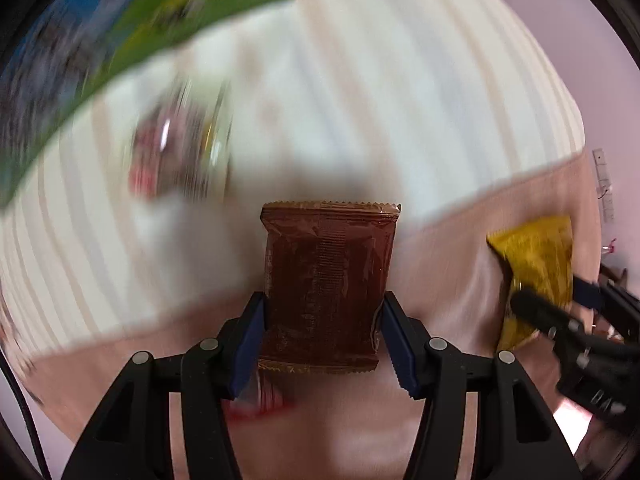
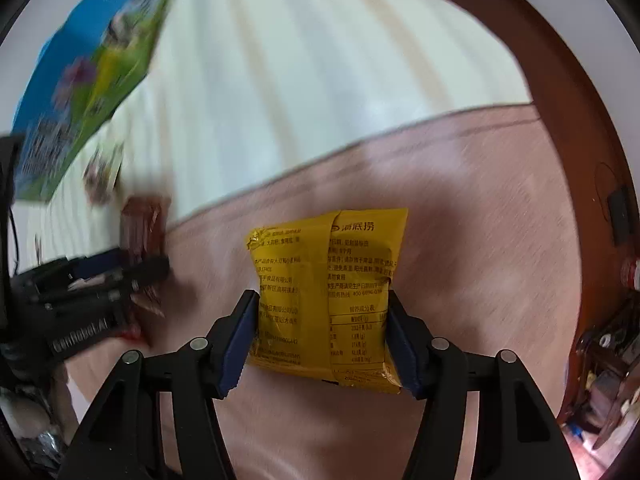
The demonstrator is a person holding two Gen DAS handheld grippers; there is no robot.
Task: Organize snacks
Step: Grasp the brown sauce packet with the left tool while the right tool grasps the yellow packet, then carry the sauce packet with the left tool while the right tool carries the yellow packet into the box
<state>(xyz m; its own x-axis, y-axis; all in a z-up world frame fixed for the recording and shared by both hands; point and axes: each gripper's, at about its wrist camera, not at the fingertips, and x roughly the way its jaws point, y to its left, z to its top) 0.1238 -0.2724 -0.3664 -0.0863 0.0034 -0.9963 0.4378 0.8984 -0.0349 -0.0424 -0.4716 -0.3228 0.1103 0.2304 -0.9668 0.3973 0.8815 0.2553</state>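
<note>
A brown snack packet point(image 1: 326, 288) is sitting upright, its sealed back seam facing the camera. Well apart, a yellow snack packet point(image 2: 326, 296) is showing printed text.

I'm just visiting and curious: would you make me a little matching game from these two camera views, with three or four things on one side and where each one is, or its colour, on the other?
Things:
1. brown snack packet
2. yellow snack packet
3. colourful box
4. striped cream cloth

Descriptions:
A. blue and green, lying at the far left on the cloth
B. clamped between the pads of the left gripper
C. spread over the far part of the surface
D. clamped between the pads of the right gripper

Pairs: 1-B, 2-D, 3-A, 4-C
</note>
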